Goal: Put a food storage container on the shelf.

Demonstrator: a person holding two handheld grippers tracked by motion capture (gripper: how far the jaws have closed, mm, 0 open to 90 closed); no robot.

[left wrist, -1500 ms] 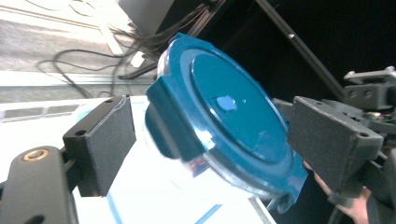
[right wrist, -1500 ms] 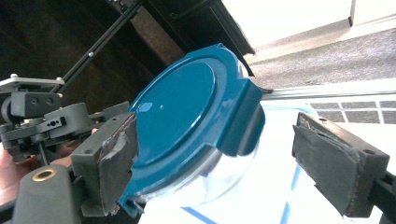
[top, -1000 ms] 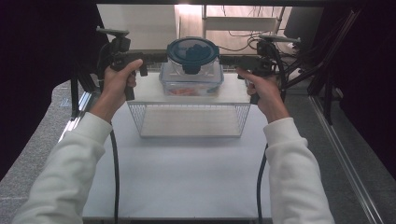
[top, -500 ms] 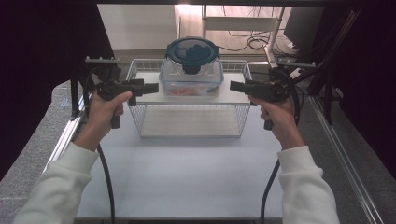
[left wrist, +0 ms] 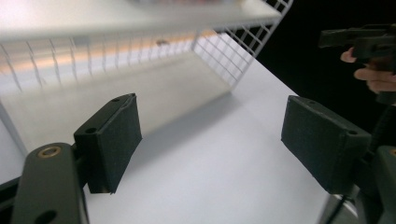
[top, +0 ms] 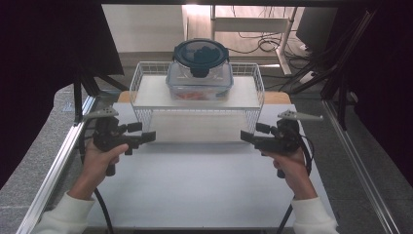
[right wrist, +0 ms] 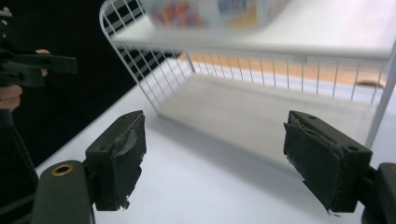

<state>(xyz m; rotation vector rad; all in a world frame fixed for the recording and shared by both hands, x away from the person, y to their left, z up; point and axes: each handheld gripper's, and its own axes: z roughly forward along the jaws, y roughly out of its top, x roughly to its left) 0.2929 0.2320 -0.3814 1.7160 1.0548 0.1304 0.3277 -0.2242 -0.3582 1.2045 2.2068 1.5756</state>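
White tabletop [top: 204, 190] lies under the left gripper [top: 148, 137] and right gripper [top: 247, 137], both spread and empty, now drawn back nearer than before. Just beyond them stands the white wire rack [top: 197, 95]; on its shelf sits a clear food container [top: 199, 78] with dark blue lid.

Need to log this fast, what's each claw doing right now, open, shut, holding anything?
Left claw: open, holding nothing.
Right claw: open, holding nothing.
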